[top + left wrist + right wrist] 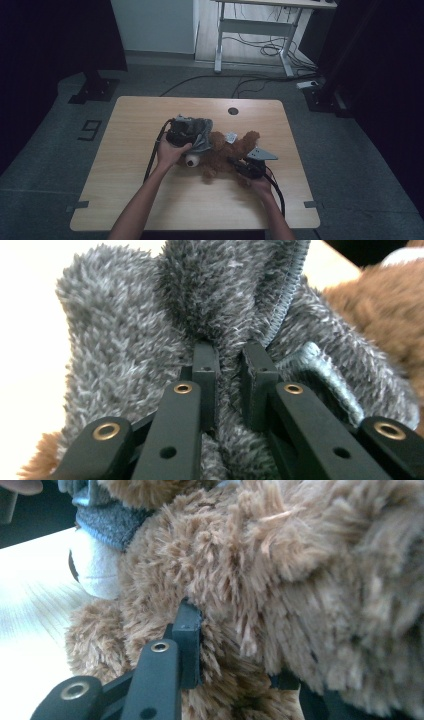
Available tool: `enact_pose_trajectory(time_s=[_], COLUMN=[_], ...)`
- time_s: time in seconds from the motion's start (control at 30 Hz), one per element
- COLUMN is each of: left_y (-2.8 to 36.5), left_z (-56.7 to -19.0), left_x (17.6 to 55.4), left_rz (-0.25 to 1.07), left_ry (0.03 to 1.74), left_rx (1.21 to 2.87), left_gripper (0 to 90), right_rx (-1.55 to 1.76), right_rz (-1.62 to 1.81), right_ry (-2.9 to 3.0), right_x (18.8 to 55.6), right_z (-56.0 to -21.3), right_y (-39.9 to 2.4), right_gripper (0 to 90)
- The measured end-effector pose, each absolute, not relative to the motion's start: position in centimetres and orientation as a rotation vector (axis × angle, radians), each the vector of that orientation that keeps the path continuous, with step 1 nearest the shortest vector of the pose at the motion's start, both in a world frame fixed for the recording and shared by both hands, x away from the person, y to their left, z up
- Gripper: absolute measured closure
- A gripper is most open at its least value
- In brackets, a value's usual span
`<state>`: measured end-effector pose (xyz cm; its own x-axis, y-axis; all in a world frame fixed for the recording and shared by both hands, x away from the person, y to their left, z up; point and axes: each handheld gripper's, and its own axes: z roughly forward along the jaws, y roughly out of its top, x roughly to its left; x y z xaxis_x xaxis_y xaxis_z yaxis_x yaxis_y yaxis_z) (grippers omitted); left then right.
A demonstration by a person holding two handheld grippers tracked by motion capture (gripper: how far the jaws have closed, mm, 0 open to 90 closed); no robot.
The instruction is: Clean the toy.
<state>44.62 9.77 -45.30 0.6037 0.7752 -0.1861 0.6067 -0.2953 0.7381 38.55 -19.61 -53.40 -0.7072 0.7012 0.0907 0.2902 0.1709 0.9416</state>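
Jaws of left gripper (230, 365) clenched on fold of grey fleece (125, 350), pads nearly meeting with fabric pinched between; fleece wraps bear's head end; right gripper (235, 645) clamped into brown fur of bear (280, 580), one jaw visible, other buried in pile; white muzzle visible beside fleece edge; from high view, bear (225, 150) lies mid-table (130, 200), left gripper (180, 135) at its left, right gripper (246, 167) at right.
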Motion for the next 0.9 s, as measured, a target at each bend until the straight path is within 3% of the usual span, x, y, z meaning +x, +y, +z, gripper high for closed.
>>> enact_pose_trajectory(time_s=[0.1,0.2,0.33,0.53,0.63,0.73,0.9], left_y=[9.9,9.9,10.1,10.4,10.5,10.7,11.8], left_z=[-45.5,-45.9,-46.2,-46.4,-46.6,-46.7,-46.7], left_x=[44.0,43.2,42.3,40.9,40.1,39.3,38.2], left_rz=[0.271,0.300,0.303,0.303,0.308,0.327,0.327], left_ry=[1.079,1.057,1.047,1.022,1.009,0.998,0.988], left_rx=[2.020,2.025,2.007,2.002,1.996,1.996,1.979], left_gripper=[79.1,79.3,79.4,79.4,79.5,79.5,79.5], right_rx=[0.971,1.031,1.101,1.205,1.210,1.170,1.214], right_rz=[1.550,1.562,1.592,1.677,1.704,1.700,1.658], right_ry=[2.086,2.084,2.073,1.947,1.921,1.948,1.996], right_x=[38.4,38.2,37.6,36.9,36.8,36.5,36.9], right_z=[-53.3,-53.1,-52.6,-51.4,-50.9,-51.0,-51.7], right_y=[-19.6,-19.8,-20.7,-23.2,-24.0,-23.9,-23.8], right_gripper=[57.4,43.5,31.9,26.1,28.8,45.3,57.5])
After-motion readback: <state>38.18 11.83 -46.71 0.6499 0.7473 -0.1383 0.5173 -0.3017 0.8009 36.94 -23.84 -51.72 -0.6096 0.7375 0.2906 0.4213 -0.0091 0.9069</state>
